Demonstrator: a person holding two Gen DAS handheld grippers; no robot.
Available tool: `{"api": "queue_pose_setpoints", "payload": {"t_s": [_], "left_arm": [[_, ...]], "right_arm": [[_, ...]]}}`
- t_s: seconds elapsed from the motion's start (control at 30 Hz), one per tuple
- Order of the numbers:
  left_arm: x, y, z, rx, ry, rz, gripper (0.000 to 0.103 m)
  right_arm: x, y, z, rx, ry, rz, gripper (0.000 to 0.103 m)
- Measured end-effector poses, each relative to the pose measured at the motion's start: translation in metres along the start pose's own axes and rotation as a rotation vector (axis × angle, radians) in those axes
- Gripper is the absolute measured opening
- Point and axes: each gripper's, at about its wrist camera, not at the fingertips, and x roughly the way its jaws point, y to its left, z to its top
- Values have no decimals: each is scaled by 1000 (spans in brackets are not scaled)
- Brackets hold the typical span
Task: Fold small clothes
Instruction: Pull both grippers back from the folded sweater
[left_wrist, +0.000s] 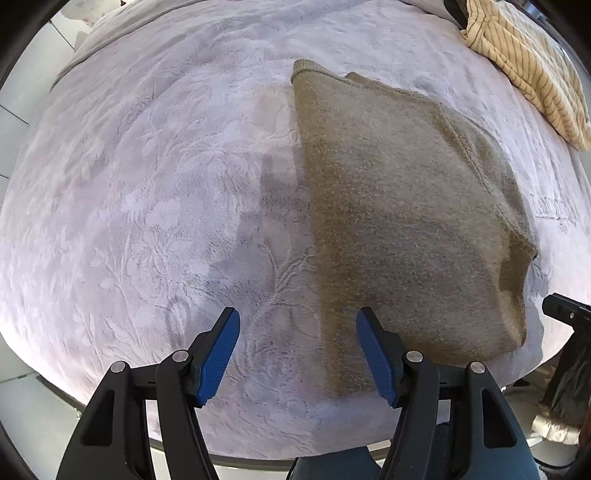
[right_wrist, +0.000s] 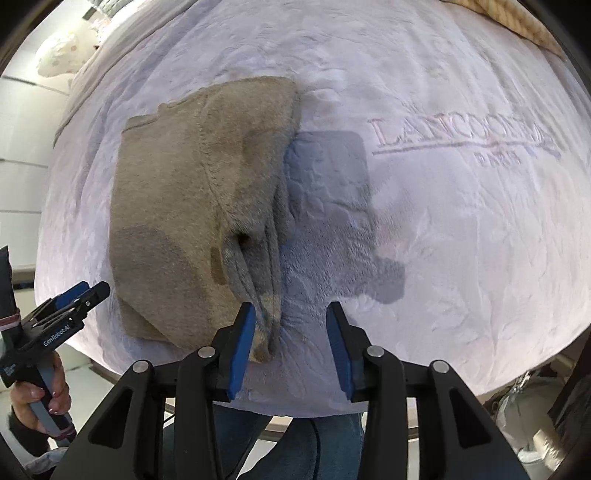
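Two grippers hang point-down over a pale lilac blanket (left_wrist: 147, 184) with an embossed leaf pattern and stitched lettering on the right side. Olive-brown knit garment (left_wrist: 399, 206) lies folded flat on the blanket, a seam running down its upper layer, one rolled edge along its right side. Left gripper (left_wrist: 297, 354) hovers above the garment's near left edge, blue pads spread wide, nothing between them; the right pad sits over the fabric, the left one over bare blanket. Contact with the cloth can't be told. Right gripper (right_wrist: 291, 347) sits at the garment's near right corner, jaws parted, and no earlier look to compare. Its left pad (right_wrist: 242, 354) is just beside or touching the bunched edge of the knit; the other pad stands clear, so no grip. Striped cream cloth (left_wrist: 532, 66) lies well apart at the far right of the blanket. A hand (right_wrist: 40, 398) holds the left gripper's handle.
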Motion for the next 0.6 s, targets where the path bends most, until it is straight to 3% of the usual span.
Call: {"api": "queue_pose_setpoints", "payload": {"t_s": [0.6], "left_arm": [[-14,-13,17,16,-34,17,67]], "right_arm": [[-4,26,20,-18,-22,17,49]]}}
